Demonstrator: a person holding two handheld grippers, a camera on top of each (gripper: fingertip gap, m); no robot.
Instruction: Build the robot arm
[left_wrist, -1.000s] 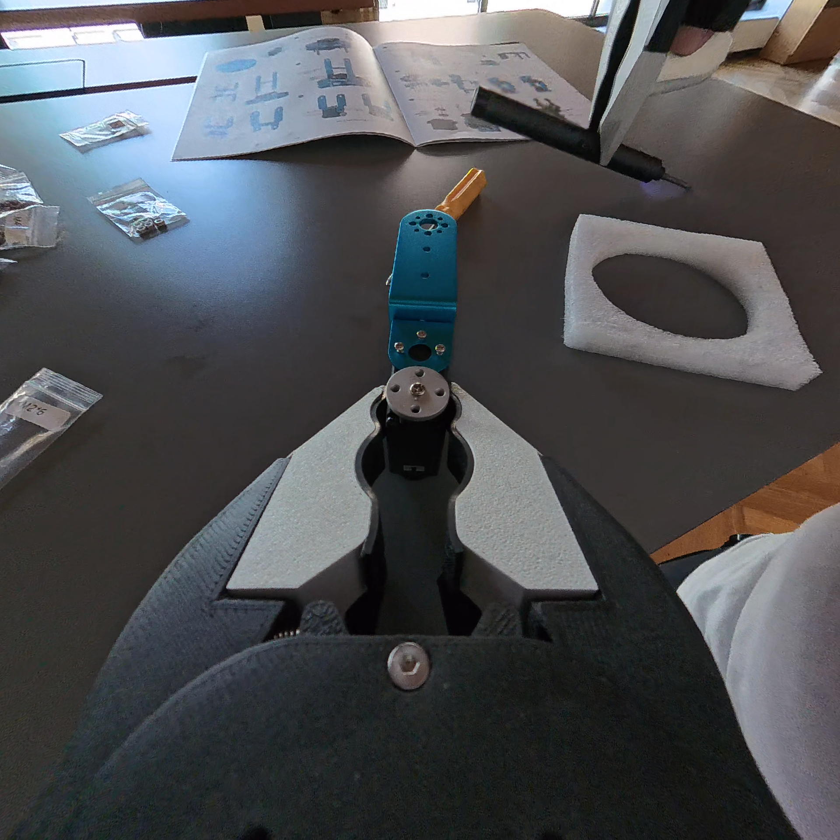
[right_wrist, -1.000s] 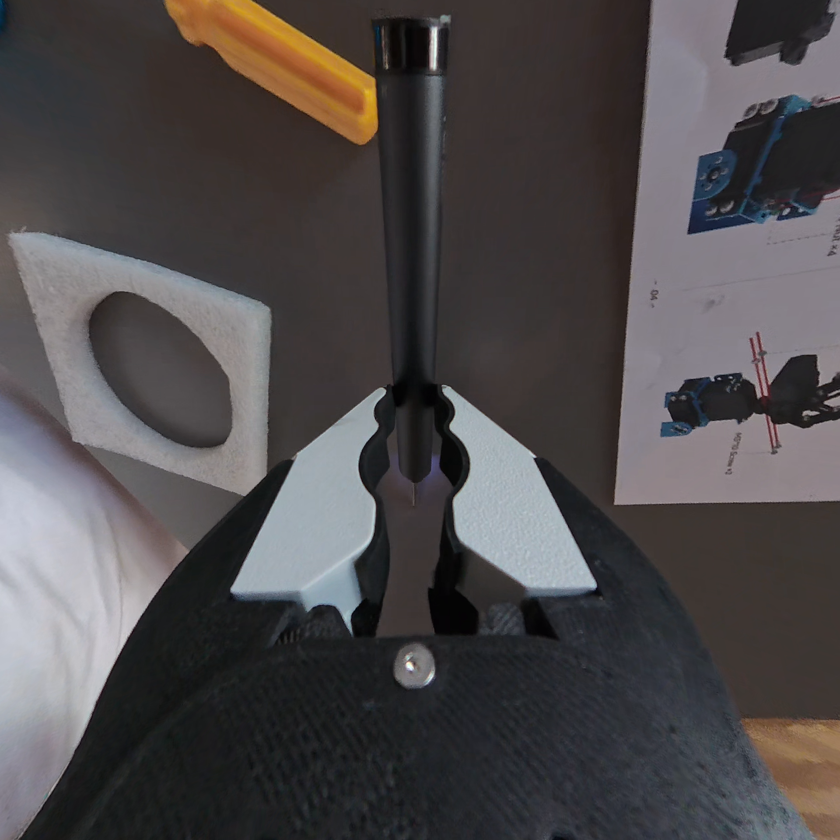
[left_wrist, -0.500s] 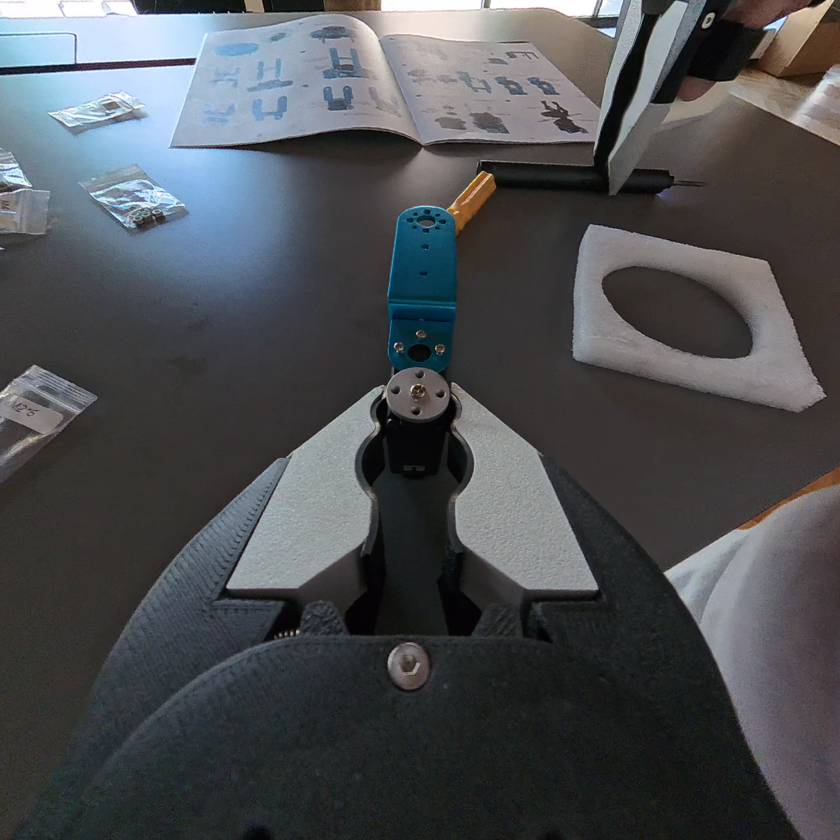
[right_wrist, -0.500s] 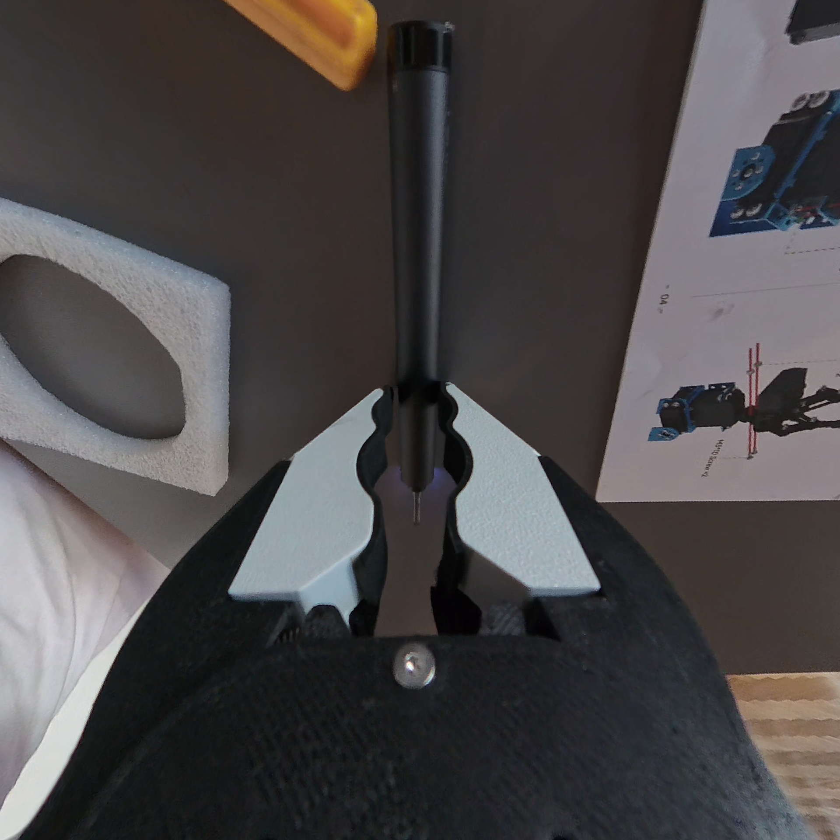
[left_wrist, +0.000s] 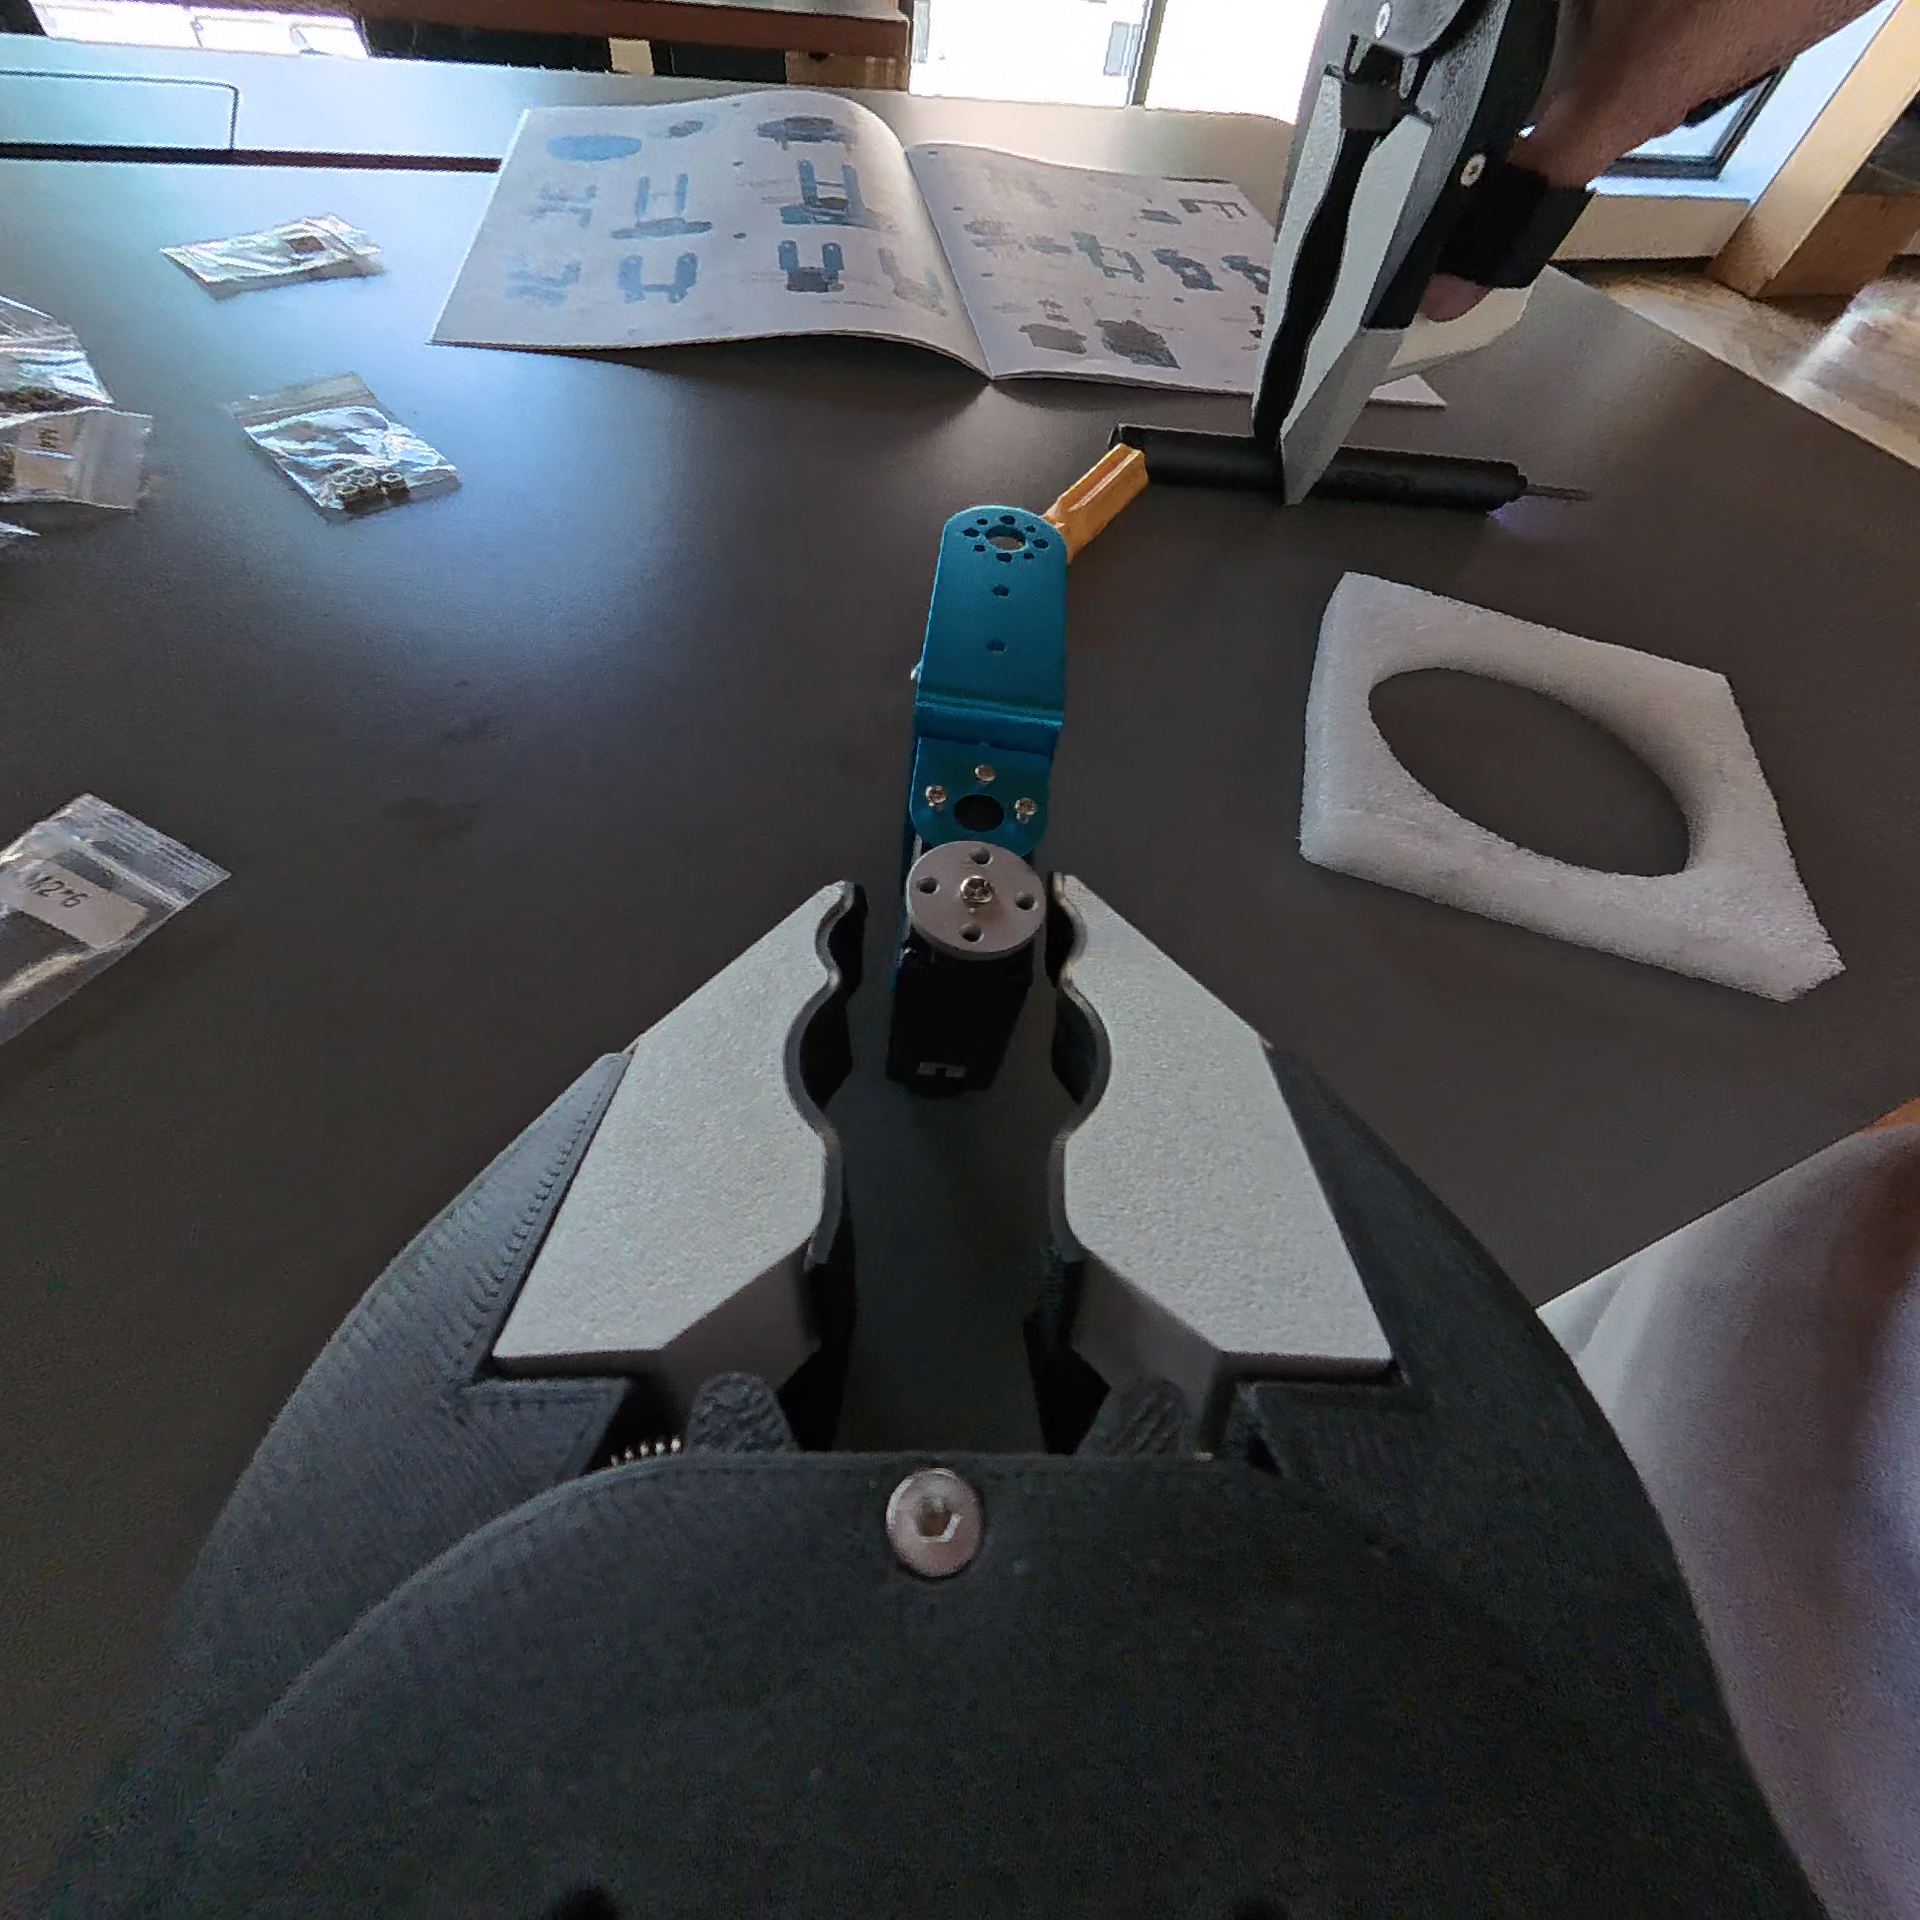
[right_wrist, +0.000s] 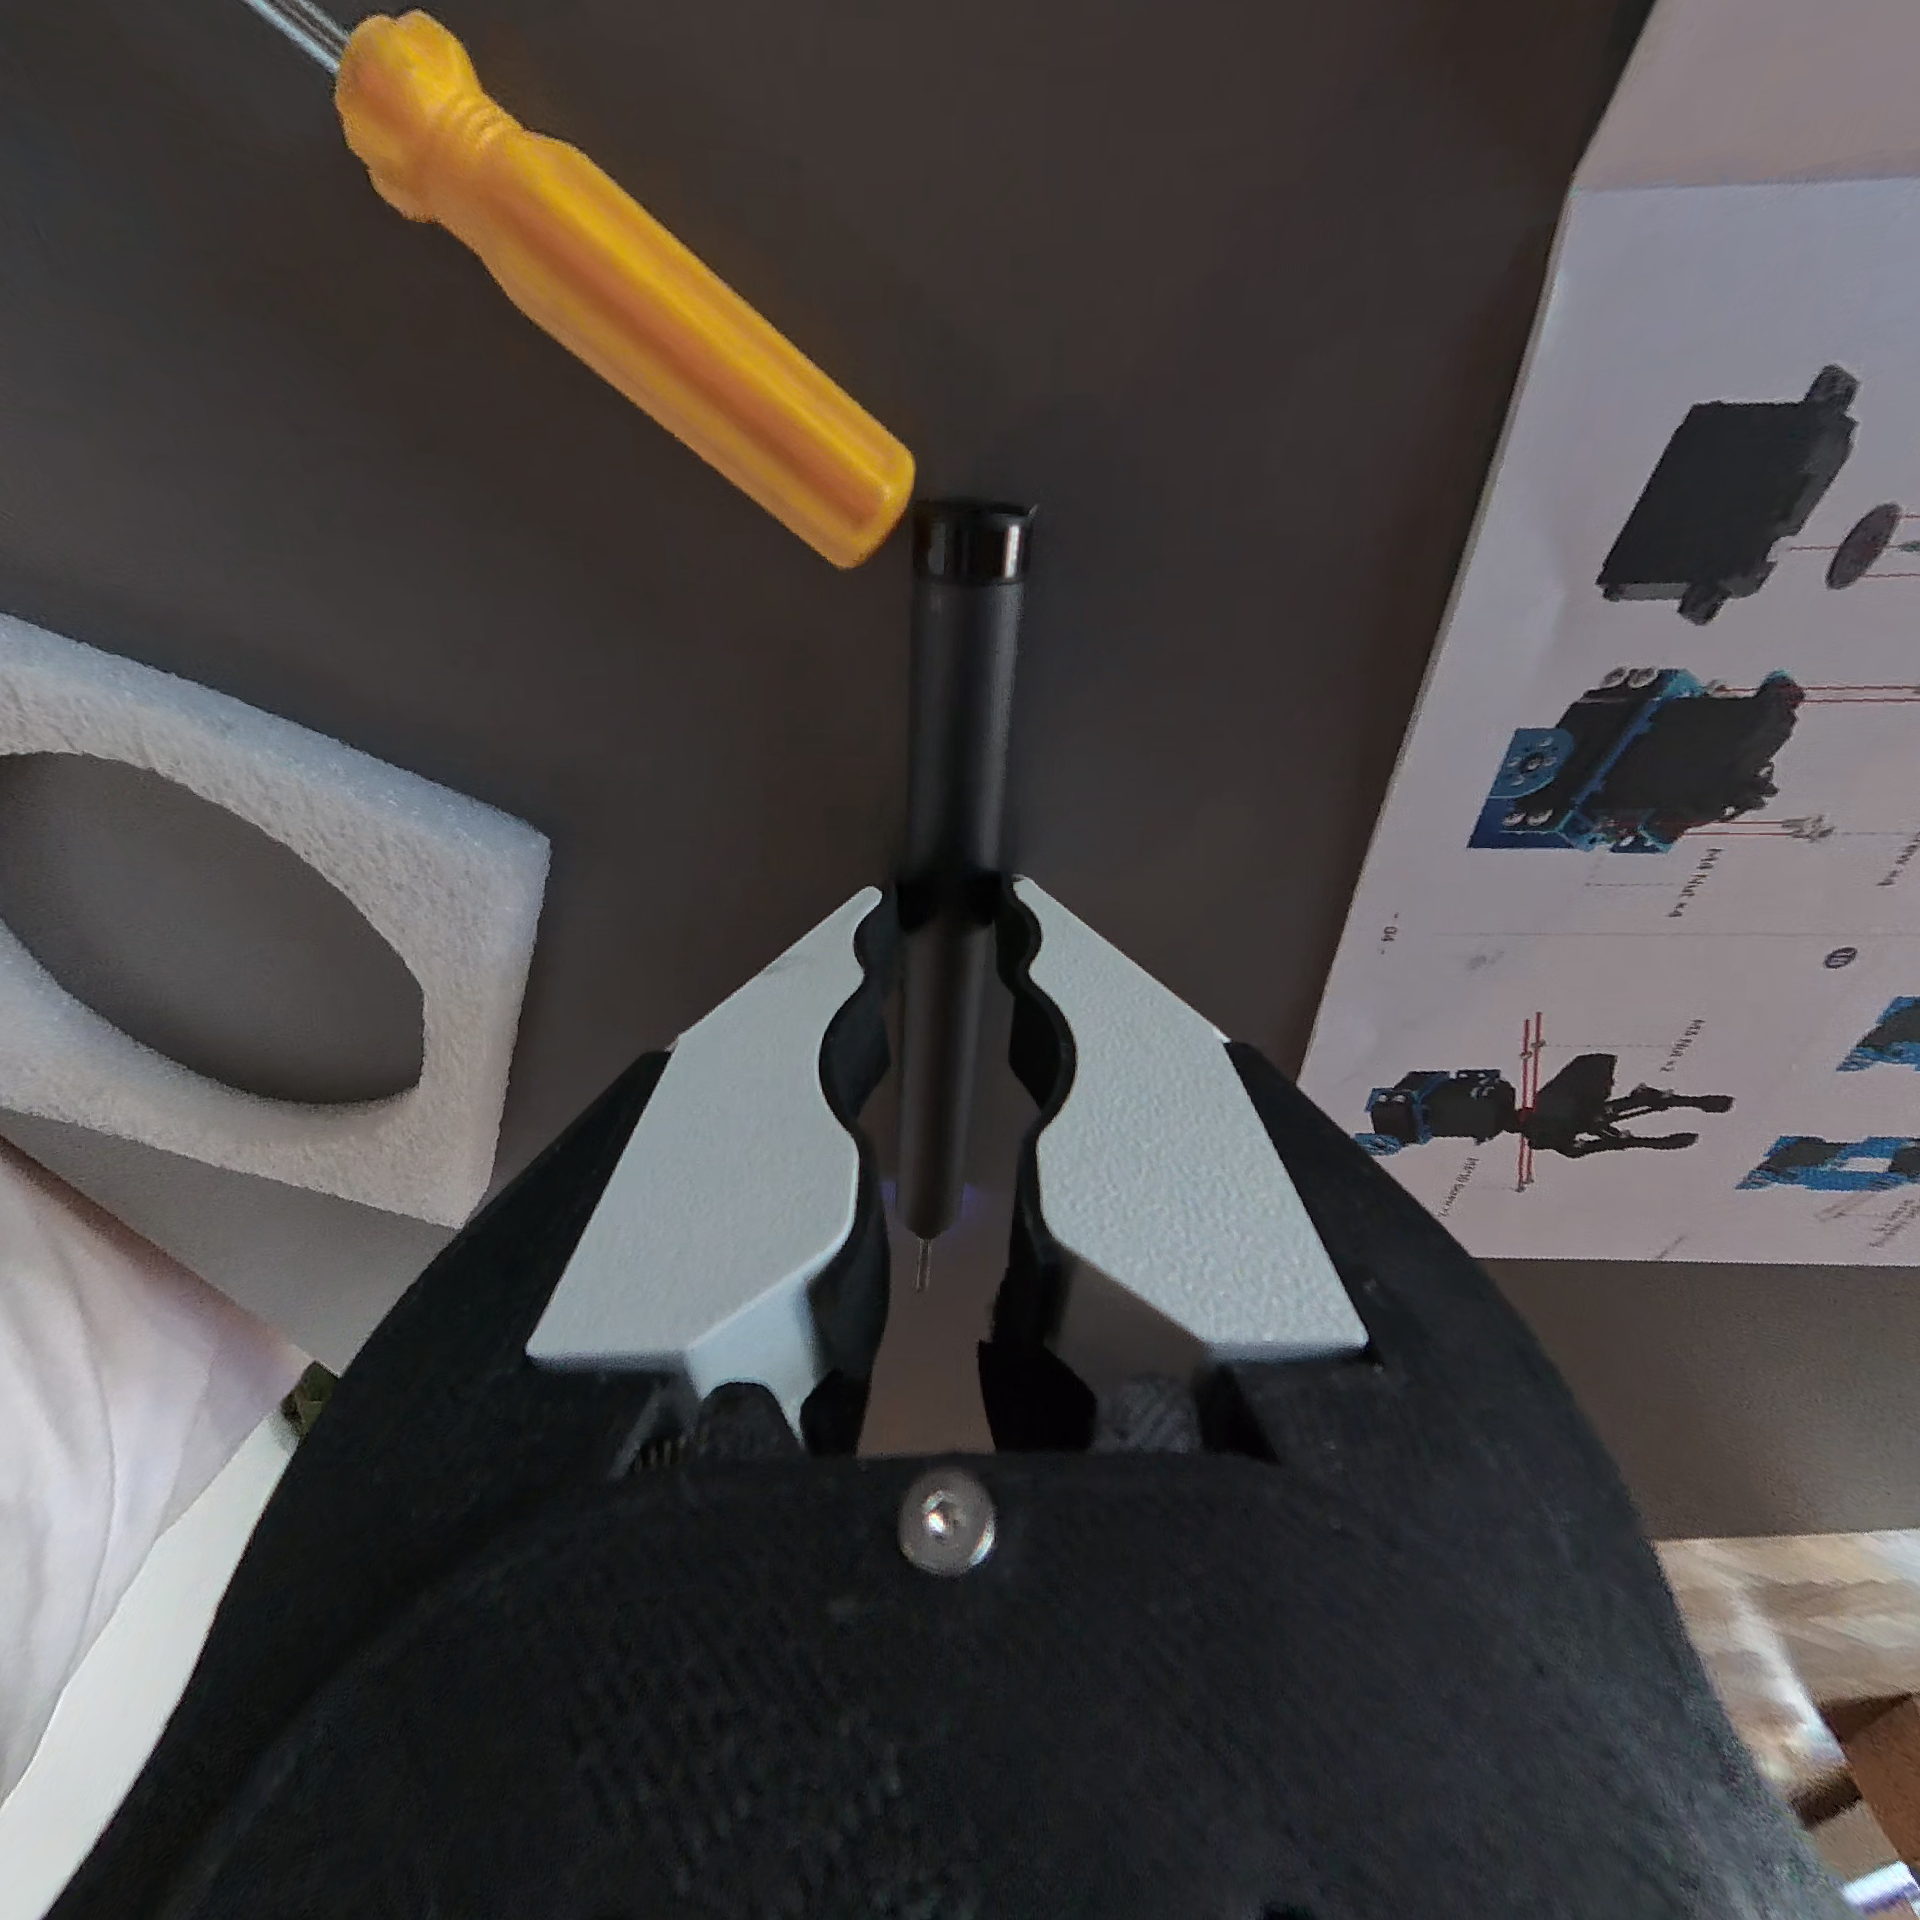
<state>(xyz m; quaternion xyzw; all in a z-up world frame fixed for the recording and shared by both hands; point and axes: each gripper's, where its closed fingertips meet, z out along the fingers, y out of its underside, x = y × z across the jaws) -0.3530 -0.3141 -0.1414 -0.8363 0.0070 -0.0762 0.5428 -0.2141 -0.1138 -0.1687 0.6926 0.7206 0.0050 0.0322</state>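
Observation:
A black servo with a silver horn disc (left_wrist: 971, 914) and a blue bracket (left_wrist: 992, 644) rests on the dark table. My left gripper (left_wrist: 954, 894) is open around the servo, with a small gap on each side. My right gripper (right_wrist: 951, 894) is shut on a black electric screwdriver (right_wrist: 961, 707), which lies flat on the table with its bit pointing back toward the camera. In the left wrist view the right gripper (left_wrist: 1299, 457) points down on that screwdriver (left_wrist: 1195, 462), beyond the bracket.
A yellow-handled screwdriver (right_wrist: 623, 301) lies by the black one's far end. A white foam frame (left_wrist: 1538, 914) lies to the right. An open instruction booklet (left_wrist: 831, 229) is at the back. Small plastic bags (left_wrist: 343, 442) sit at the left. A white sleeve (left_wrist: 1766, 1455) is at the lower right. Tip to tip, the grippers are about 25 centimeters apart.
My left gripper's jaws have spread apart and let go of the servo. My right gripper has lowered the black screwdriver flat onto the table near the yellow handle.

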